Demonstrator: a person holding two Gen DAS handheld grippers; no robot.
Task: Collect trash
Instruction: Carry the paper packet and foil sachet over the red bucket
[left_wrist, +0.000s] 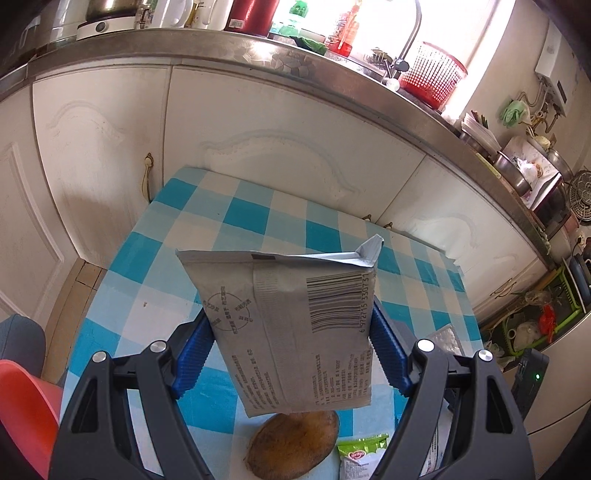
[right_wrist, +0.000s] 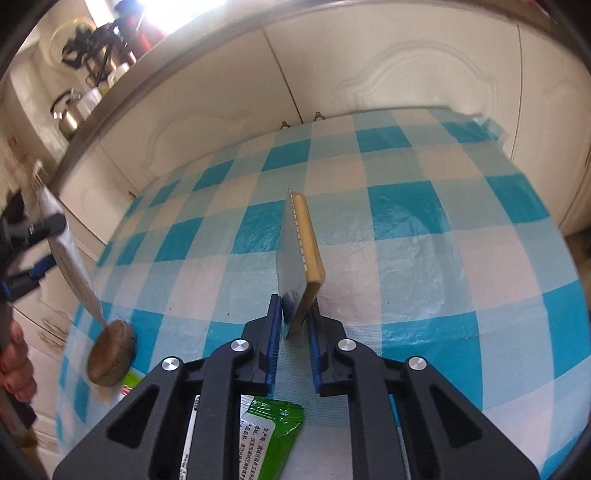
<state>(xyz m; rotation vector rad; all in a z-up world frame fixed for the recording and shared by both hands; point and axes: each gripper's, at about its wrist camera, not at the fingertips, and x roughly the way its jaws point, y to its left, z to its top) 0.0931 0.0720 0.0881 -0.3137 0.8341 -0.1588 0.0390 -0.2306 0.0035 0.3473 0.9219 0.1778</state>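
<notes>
In the left wrist view my left gripper (left_wrist: 291, 317) is shut on a grey snack packet (left_wrist: 291, 325) with a barcode, which it holds by the sides above the blue-checked table (left_wrist: 236, 214). In the right wrist view my right gripper (right_wrist: 295, 302) is shut on the near end of a thin flat packet (right_wrist: 301, 251), silvery blue on one face with a tan edge. That packet stands on edge and points away over the tablecloth (right_wrist: 406, 206). At the left border of the same view are the left gripper (right_wrist: 33, 243) and its grey packet (right_wrist: 70, 258).
A brown rounded object (left_wrist: 293, 445) (right_wrist: 110, 352) lies on the cloth beside a green and white wrapper (left_wrist: 364, 454) (right_wrist: 273, 432). White cabinet doors (left_wrist: 258, 110) stand behind the table under a cluttered counter. A red seat (left_wrist: 26, 406) is at the left. A hand (right_wrist: 14, 365) shows.
</notes>
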